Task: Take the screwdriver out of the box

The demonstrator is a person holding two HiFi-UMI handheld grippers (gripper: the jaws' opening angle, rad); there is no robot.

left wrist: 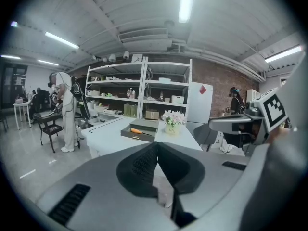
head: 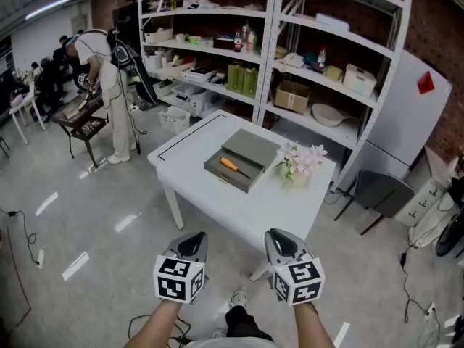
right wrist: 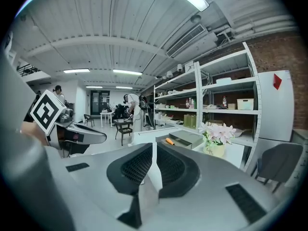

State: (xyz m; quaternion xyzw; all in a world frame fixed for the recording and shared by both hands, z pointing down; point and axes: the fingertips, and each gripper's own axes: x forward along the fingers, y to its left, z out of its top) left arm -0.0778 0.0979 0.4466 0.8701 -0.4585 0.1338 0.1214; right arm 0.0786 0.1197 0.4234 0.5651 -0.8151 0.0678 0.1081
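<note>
— How far along is this?

— Not begun, by the look of it. The white table point(head: 283, 209) stands in front of the metal shelving point(head: 272, 56), some way ahead of the person, and nothing on it looks disturbed.

— The box?

— The grey box point(head: 230, 181) sits near the table's middle. It is open, with its lid resting at the far side. A small pot of pink flowers point(head: 297, 167) is just beside it on the right.

— And the grippers?

— Both hang low at the near edge of the head view, short of the table and well apart from the box. The left gripper point(head: 193, 239) has its jaws together at the tips with nothing in them. The right gripper point(head: 280, 236) is narrow, with a thin slit between the jaws, and also empty.

— So the screwdriver?

— The orange-handled screwdriver point(head: 233, 166) lies flat inside the box, handle toward the left and shaft toward the right. I'd judge the whole job is left: walk up, open a claw, reach into the box, grip the handle and lift it clear.
</note>
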